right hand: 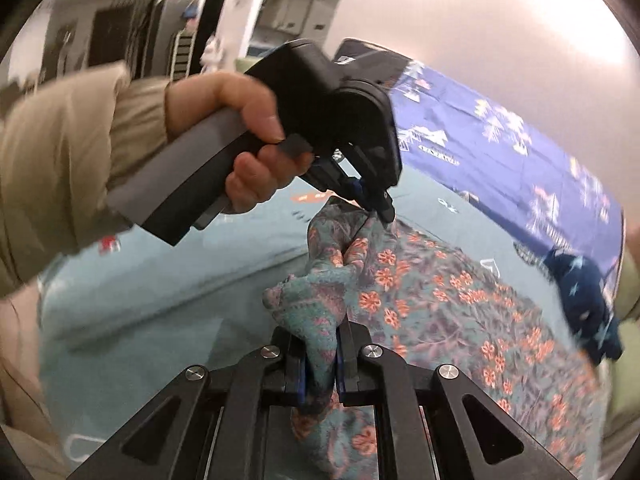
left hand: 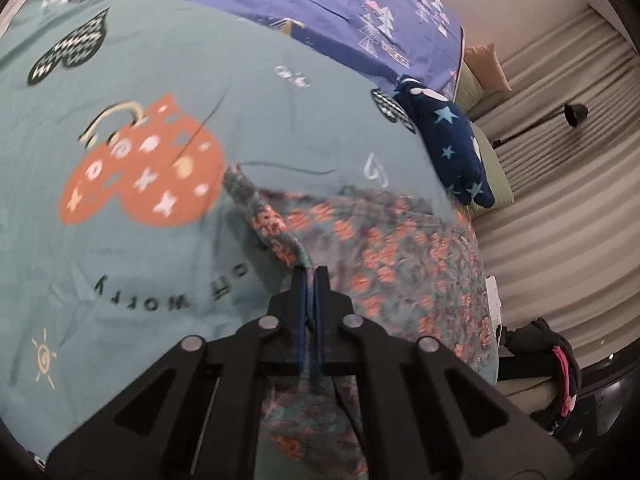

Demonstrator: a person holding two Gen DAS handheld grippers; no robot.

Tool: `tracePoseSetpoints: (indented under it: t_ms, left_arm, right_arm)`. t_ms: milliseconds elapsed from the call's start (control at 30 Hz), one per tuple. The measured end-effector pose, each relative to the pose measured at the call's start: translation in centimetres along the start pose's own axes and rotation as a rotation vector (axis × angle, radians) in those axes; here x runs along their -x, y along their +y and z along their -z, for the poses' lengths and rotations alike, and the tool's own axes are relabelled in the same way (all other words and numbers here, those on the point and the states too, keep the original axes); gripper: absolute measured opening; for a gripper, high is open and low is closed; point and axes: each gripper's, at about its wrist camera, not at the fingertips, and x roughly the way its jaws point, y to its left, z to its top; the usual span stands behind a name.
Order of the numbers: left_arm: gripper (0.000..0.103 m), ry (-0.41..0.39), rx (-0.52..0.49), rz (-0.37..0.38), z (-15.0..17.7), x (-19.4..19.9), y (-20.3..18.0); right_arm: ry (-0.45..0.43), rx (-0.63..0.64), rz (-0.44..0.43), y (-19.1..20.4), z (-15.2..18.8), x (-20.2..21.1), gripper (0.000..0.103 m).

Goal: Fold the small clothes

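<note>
A small teal garment with orange flowers (left hand: 384, 248) lies on the teal bedsheet (left hand: 120, 280) and is lifted at one edge. My left gripper (left hand: 311, 276) is shut on a bunched edge of it. My right gripper (right hand: 320, 344) is shut on another bunched part of the same garment (right hand: 460, 312). In the right wrist view the left gripper (right hand: 378, 210) shows from outside, held in a hand, pinching the garment's far edge above the bed.
A dark blue star-print garment (left hand: 448, 140) lies at the bed's right edge; it also shows in the right wrist view (right hand: 580, 292). A purple-blue sheet (left hand: 320, 4) covers the far side. Curtains (left hand: 560, 200) and a lamp (left hand: 576, 114) stand to the right.
</note>
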Motion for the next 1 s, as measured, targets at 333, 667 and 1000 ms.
tracePoseSetpoints:
  t_ms: [333,667,1000]
  left_arm:
    - [0.004,0.066,-0.079,-0.064,-3.1,-1.9,-7.6]
    - [0.004,0.099,-0.273,-0.045,-4.0,-6.7,-21.0]
    - [0.004,0.239,-0.453,-0.005,-0.1,-17.4,-32.0]
  right_arm:
    - [-0.073,-0.296,-0.083,-8.6,-0.5,3.1,0.008]
    - [-0.165,-0.485,0.002,-16.4,3.0,8.2,0.008]
    - [-0.183,-0.675,0.114,-23.6,12.0,12.6,0.009]
